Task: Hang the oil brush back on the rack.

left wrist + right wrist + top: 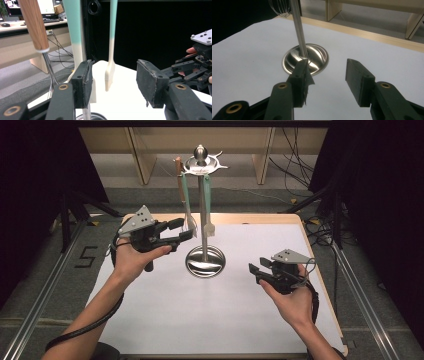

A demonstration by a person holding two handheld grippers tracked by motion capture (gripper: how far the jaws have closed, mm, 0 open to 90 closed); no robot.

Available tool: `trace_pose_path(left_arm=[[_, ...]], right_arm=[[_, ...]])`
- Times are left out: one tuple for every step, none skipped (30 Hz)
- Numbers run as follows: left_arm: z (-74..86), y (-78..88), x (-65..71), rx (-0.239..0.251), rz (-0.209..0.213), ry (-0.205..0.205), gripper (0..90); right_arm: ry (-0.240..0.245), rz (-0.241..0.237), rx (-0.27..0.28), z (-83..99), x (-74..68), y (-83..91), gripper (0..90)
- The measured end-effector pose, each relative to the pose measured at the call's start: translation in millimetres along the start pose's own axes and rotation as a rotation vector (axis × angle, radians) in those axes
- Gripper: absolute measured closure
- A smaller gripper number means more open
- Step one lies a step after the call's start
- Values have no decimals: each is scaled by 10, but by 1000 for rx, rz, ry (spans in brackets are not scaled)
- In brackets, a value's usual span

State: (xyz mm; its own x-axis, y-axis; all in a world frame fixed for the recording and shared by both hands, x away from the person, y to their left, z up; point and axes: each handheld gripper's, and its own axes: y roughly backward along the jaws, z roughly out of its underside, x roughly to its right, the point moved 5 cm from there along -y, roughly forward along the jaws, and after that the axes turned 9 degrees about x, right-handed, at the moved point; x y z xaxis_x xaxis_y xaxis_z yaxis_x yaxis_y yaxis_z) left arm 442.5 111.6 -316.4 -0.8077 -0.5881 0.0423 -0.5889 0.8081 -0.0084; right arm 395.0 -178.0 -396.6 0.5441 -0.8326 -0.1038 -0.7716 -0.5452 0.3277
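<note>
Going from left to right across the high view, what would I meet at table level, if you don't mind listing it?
Left gripper → steel stand base → right gripper → right edge of the table.

A stand [204, 261] sits mid-bench [165, 320]. A whisk [186, 212], spatula [75, 37] and brush [208, 220] hang from it. Left tongs [182, 231] are just left of them; right tongs [253, 271] are right of the stand.

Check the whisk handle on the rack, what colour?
Brown wood grain, with a pale band at its lower end; the whisk handle shows best in the left gripper view.
</note>
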Motion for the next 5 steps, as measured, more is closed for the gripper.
trace_pose_path(left_arm=[[-4, 8, -11, 8, -9, 3, 486], [-4, 8, -11, 8, -9, 3, 491], [-10, 15, -19, 11, -15, 4, 495], [-10, 15, -19, 11, -15, 4, 498], [-19, 20, -28, 17, -18, 3, 498]], right_arm=[[-1, 31, -21, 0, -1, 16, 540], [-1, 31, -21, 0, -1, 16, 540], [34, 29, -10, -13, 30, 8, 539], [34, 29, -10, -13, 30, 8, 539], [29, 20, -1, -17, 31, 5, 539]])
